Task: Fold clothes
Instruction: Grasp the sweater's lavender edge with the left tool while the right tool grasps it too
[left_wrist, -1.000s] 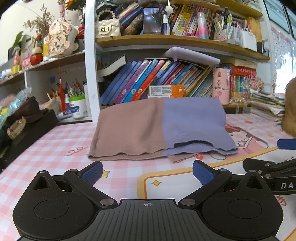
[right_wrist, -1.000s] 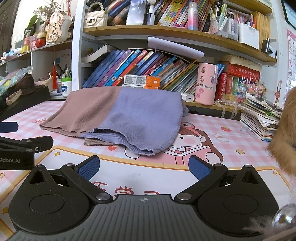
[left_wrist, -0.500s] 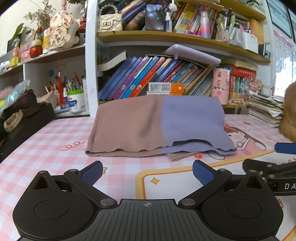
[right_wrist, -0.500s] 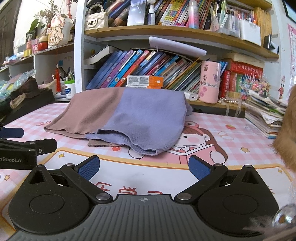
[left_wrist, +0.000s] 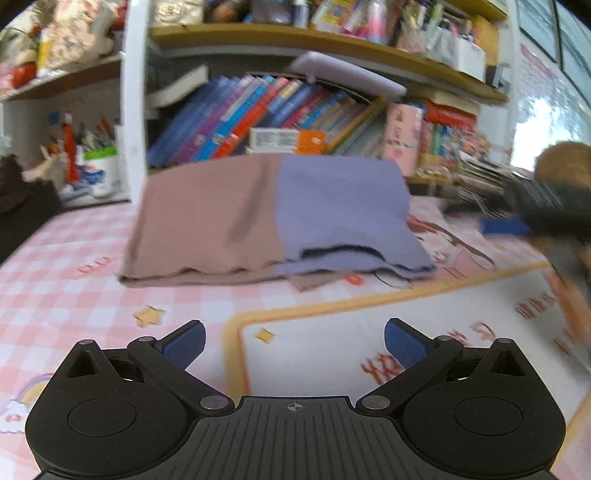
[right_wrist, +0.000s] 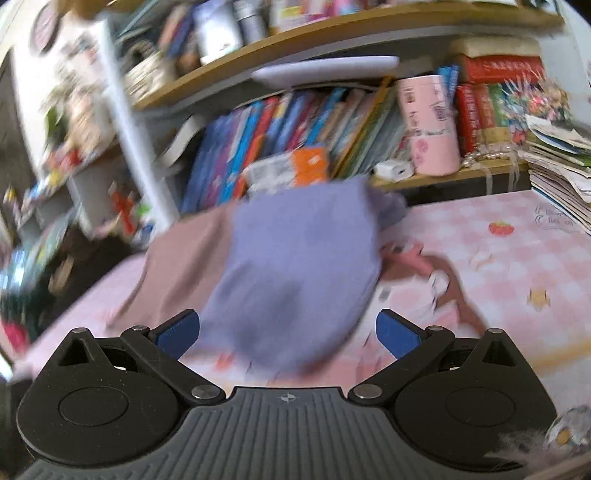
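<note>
Garment (right_wrist: 295, 266) just beyond right tool (right_wrist: 288, 330)

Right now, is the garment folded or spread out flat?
Folded. The garment lies in stacked layers; a lower edge shows under the purple half at the front.

garment (right_wrist: 295, 280) blurred, bookshelf (right_wrist: 295, 122) smeared

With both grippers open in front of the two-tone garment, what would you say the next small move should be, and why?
Probably ease the right gripper forward so its open fingers straddle the purple half's near hem and close on it. In the right wrist view the garment lies just ahead of the fingertips, ungrasped, while the left gripper sits farther back from the brown half, with bare tablecloth between.
</note>
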